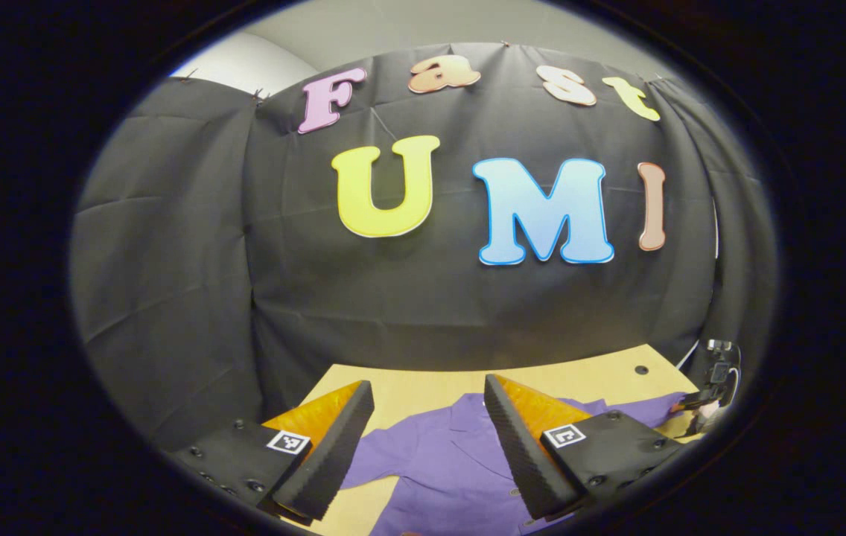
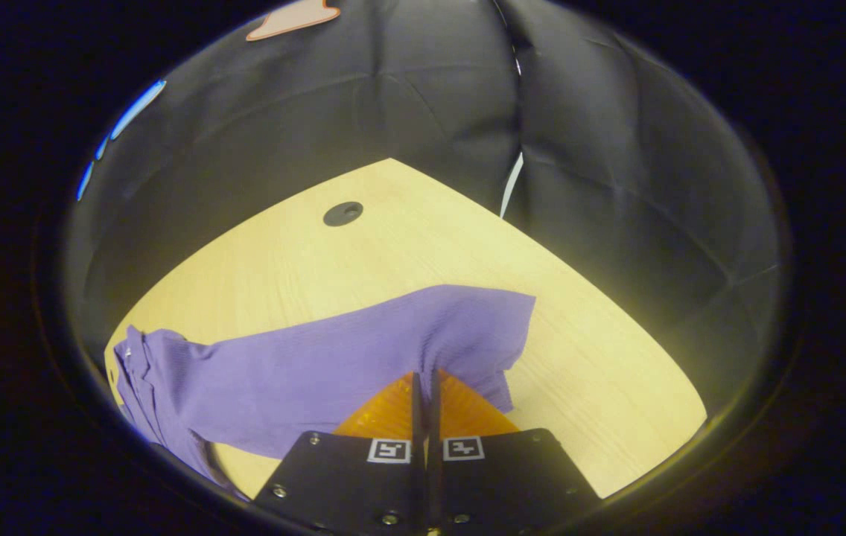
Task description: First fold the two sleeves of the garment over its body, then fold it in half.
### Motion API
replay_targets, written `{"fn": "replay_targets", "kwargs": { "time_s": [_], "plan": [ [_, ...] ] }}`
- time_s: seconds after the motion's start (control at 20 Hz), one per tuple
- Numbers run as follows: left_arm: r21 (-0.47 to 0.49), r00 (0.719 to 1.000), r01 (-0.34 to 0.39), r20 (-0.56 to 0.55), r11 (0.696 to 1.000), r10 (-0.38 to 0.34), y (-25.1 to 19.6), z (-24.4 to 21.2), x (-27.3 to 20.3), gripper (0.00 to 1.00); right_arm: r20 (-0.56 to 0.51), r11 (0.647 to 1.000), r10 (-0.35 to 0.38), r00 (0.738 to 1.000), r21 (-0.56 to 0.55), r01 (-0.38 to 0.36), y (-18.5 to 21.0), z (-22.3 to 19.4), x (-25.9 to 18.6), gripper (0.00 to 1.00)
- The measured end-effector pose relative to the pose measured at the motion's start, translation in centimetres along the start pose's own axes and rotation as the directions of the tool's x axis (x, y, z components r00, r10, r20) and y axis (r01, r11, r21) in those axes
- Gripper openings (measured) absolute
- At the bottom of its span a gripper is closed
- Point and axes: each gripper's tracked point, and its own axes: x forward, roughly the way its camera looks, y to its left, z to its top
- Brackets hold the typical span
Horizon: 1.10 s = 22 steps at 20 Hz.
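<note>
A purple shirt [image 1: 438, 461] lies spread on the light wooden table [image 1: 423, 387]. My left gripper [image 1: 427, 447] hangs open above its collar area, fingers wide apart and holding nothing. In the right gripper view one purple sleeve [image 2: 334, 357] stretches across the table [image 2: 363, 253], lifted a little at its cuff end. My right gripper [image 2: 424, 387] is shut on the sleeve near the cuff, its two fingers pressed together with the cloth between them. The right gripper [image 1: 713, 383] also shows far right in the left gripper view, at the sleeve's end.
A small round dark hole [image 2: 342, 214] sits in the tabletop near the far corner, also seen as the hole [image 1: 641, 369] in the left gripper view. Black cloth walls close the booth behind and beside the table. The table's far edges lie close.
</note>
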Motion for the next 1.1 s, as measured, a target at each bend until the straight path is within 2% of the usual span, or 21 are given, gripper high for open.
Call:
{"fn": "replay_targets", "kwargs": {
  "time_s": [0.25, 0.5, 0.85, 1.1],
  "plan": [
    [-0.014, 1.000, 0.005, 0.008, 1.000, -0.004, 0.9, -0.1, -0.5, 1.00, 0.064, 0.987, 0.127, 0.990, 0.095, -0.132, 4.3, 3.4, -2.2, 0.02],
    [-0.026, 1.000, -0.007, 0.016, 1.000, 0.008, 3.4, -0.4, -1.5, 0.98, 0.087, 0.961, 0.262, 0.961, 0.065, -0.268, 9.0, 3.3, -4.6, 0.02],
    [-0.046, 0.998, -0.063, 0.022, 0.997, 0.064, 9.7, -1.3, -3.9, 0.95, 0.039, 0.902, 0.431, 0.902, -0.038, -0.430, 15.2, 0.7, -7.4, 0.01],
    [-0.057, 0.993, -0.118, 0.019, 0.991, 0.119, 14.9, -2.2, -6.2, 0.95, -0.024, 0.840, 0.535, 0.844, -0.083, -0.535, 20.9, -2.4, -9.6, 0.02]
  ]
}}
